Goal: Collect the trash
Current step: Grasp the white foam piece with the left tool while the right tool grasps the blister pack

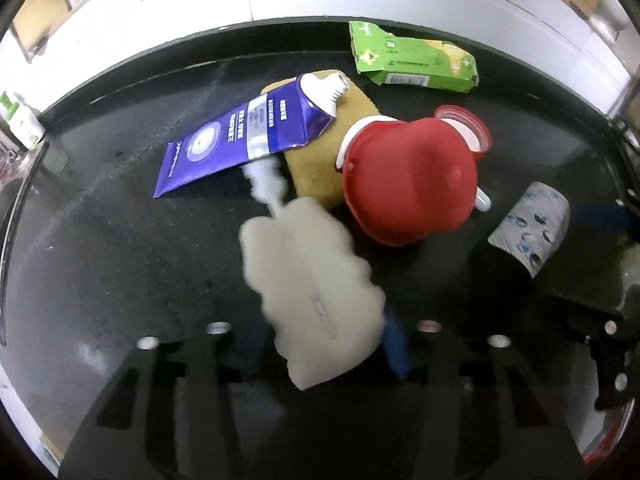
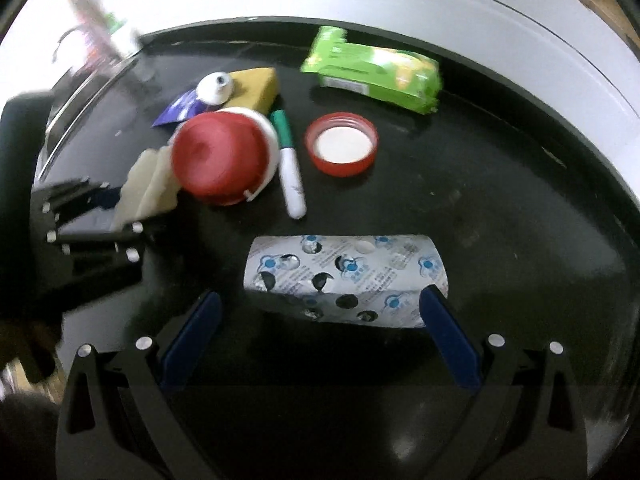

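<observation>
On the black desk (image 2: 500, 184), the left hand-held gripper (image 1: 344, 344) is clamped on a pale sponge brush (image 1: 316, 292), its long axis running from near right to far left, handle toward the purple toothpaste tube (image 1: 240, 140). Right of it, the right hand-held gripper (image 2: 320, 332) stands wide around a blister pack (image 2: 348, 276) lying left to right.

A glossy black countertop (image 1: 100, 248) meets a white wall (image 2: 520, 32) behind.

Bench (image 2: 500, 208) bare right of frame, room there for my right tongs (image 2: 320, 332). Centre-left jammed: red cup (image 2: 220, 156), marker (image 2: 290, 168), red lid (image 2: 342, 144), sponge (image 2: 256, 84). Green pack (image 2: 372, 68) blocks upper edge.
</observation>
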The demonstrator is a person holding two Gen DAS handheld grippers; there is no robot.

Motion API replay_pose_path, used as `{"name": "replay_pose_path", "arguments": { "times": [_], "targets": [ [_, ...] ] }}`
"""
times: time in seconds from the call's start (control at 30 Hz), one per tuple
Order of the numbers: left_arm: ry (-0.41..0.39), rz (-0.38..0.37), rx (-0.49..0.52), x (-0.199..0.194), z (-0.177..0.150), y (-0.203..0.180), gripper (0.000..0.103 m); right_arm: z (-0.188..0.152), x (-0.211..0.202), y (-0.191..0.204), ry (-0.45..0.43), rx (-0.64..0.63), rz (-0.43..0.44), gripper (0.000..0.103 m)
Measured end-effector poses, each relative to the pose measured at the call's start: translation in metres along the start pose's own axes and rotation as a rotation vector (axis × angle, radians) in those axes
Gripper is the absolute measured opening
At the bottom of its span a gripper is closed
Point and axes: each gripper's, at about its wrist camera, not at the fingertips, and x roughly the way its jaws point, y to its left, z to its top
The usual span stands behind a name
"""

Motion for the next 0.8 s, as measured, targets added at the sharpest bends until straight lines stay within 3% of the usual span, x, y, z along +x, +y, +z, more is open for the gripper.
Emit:
{"name": "replay_pose_path", "arguments": {
  "times": [0.13, 0.27, 0.37, 0.47, 0.53, 0.7, 0.8],
  "targets": [
    [0.008, -0.030, -0.018, -0.007, -0.003, 0.013, 0.026, 0.002, 0.001, -0.002, 0.000, -0.215, -0.014, 0.096],
    [-0.012, -0.033, -0.018, -0.022, -0.006, 0.023, 0.026, 0.009, 0.012, -0.006, 0.028, -0.396, 0.002, 0.096],
    [-0.012, -0.031, -0.023, -0.030, -0.009, 0.027, 0.025, 0.015, 0.024, -0.007, 0.070, -0.461, 0.028, 0.095],
    [-0.013, -0.025, -0.032, -0.039, -0.012, 0.029, 0.026, 0.019, 0.032, -0.005, 0.113, -0.486, 0.082, 0.077],
    [-0.020, -0.024, -0.038, -0.045, -0.012, 0.031, 0.026, 0.019, 0.029, -0.003, 0.103, -0.475, 0.090, 0.055],
    [-0.046, -0.017, -0.044, -0.067, -0.020, 0.036, 0.026, 0.010, 0.021, 0.003, 0.132, -0.392, 0.138, 0.039],
    [-0.061, -0.010, -0.034, -0.080, -0.025, 0.038, 0.026, -0.005, 0.012, 0.011, 0.133, -0.312, 0.150, 0.037]
  ]
}}
